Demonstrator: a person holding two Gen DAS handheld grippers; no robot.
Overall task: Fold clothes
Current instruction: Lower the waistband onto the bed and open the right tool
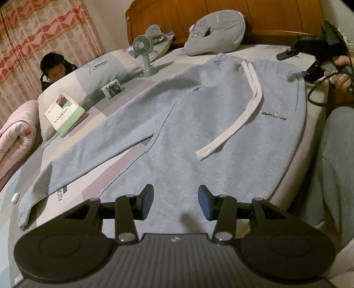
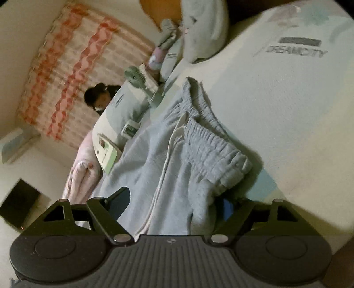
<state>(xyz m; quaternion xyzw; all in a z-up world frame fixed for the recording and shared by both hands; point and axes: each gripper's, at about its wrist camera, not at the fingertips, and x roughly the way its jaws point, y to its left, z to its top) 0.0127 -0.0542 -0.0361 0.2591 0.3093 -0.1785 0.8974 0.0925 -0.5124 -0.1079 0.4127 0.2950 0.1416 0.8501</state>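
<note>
Grey sweatpants (image 1: 199, 110) lie spread flat on the bed, legs toward the near left and the waistband at the far end. White drawstrings (image 1: 243, 115) trail across the front. My left gripper (image 1: 176, 201) hovers low over the near trouser leg, open, with nothing between its blue pads. My right gripper (image 1: 298, 64) sits at the waistband's far right corner, held by a hand. In the right wrist view the right gripper (image 2: 174, 203) stands wide open, and the gathered waistband (image 2: 212, 141) lies bunched between its fingers. That cloth partly hides one fingertip.
A small green fan (image 1: 145, 51), a book (image 1: 64, 115) and a pillow (image 1: 99, 73) line the bed's left side. A grey plush cushion (image 1: 216, 31) leans on the wooden headboard (image 1: 276, 15). A person (image 1: 55, 68) sits beyond the bed. Another person's grey-clad leg (image 1: 331, 166) is at the right.
</note>
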